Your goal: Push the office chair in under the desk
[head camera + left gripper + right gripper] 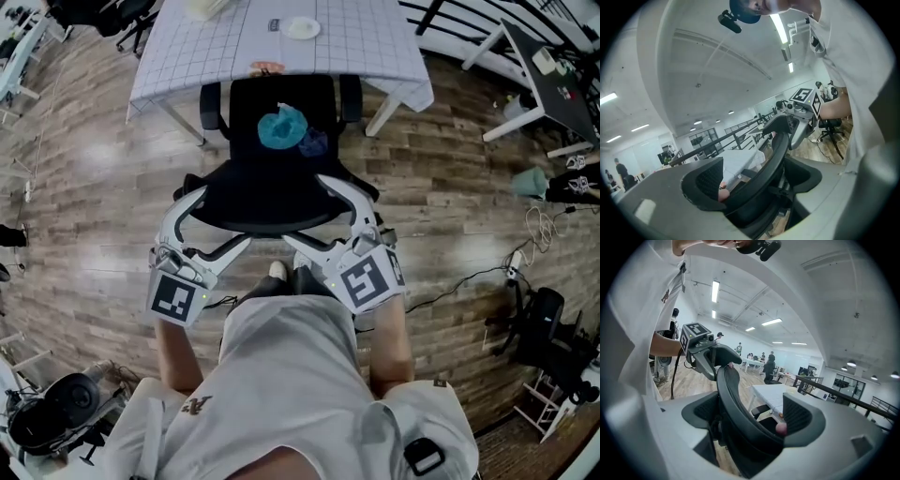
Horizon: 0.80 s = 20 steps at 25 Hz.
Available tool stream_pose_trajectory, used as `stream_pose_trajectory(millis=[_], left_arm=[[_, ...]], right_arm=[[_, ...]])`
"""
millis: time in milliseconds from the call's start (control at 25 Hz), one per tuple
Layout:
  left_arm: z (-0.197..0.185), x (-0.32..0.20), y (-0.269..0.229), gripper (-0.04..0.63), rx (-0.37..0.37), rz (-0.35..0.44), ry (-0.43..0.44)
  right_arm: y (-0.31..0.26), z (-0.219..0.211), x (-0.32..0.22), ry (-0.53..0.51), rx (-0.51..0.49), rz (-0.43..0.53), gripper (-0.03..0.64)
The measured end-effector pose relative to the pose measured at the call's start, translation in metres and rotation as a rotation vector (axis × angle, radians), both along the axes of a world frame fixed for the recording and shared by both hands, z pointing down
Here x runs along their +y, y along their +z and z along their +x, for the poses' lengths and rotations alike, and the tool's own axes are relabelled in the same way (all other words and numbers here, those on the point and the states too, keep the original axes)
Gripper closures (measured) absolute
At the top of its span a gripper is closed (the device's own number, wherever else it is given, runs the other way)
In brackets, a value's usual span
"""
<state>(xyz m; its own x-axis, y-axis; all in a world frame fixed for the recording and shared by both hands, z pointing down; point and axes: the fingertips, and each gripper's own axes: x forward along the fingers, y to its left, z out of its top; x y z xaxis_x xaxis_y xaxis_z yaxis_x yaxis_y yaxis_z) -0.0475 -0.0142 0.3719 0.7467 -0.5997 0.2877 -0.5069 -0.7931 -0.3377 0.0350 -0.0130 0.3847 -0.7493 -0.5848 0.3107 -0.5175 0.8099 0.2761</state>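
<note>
With the jaws of our left gripper (pixel 217 217) and right gripper (pixel 314 211) apart around the back of the office chair (pixel 272 192), which is only at the edge of the desk (pixel 356 37), we should push both sides evenly, straight ahead.

Open office, desk (pixel 356 37), chair (pixel 272 187), strip lights (pixel 715 290)

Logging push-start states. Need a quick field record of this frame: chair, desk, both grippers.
office chair: faces the desk, seat mostly out from under it, backrest toward the person
seat load: teal cloth
left gripper: jaws apart, straddling the backrest's top rim
right gripper: jaws apart, straddling the same rim
desk: checked cover, white dish on top
</note>
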Motion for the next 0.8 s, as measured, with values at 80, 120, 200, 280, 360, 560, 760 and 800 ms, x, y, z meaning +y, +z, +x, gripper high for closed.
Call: stream_pose_trajectory(millis=[80,120,200,280,360,560,760,800], left_arm=[[0.003,-0.008,0.001,0.189,-0.003,-0.005,-0.006],[0.005,-0.012,0.001,0.189,-0.005,-0.003,-0.006],[0.006,-0.020,0.001,0.189,-0.010,0.000,-0.004],[0.007,-0.029,0.001,0.189,-0.017,0.000,-0.002],[0.007,-0.038,0.001,0.189,-0.016,0.001,-0.001],[0.007,-0.059,0.000,0.189,-0.003,0.019,0.008],[0.005,-0.078,0.000,0.190,-0.008,0.022,0.016],[0.005,-0.082,-0.001,0.190,-0.006,0.026,0.019]], right_arm=[[0.000,0.003,-0.009,-0.004,0.002,0.007,0.187],[0.000,0.005,-0.012,-0.006,0.003,0.008,0.187],[0.001,0.007,-0.021,-0.008,0.005,0.005,0.187],[0.001,0.007,-0.030,-0.008,0.004,0.003,0.187],[0.001,0.006,-0.039,-0.009,0.004,0.005,0.187],[0.003,0.007,-0.059,0.004,0.002,-0.004,0.187],[0.002,0.006,-0.078,0.012,-0.003,0.004,0.187],[0.002,0.006,-0.082,0.014,-0.006,0.005,0.186]])
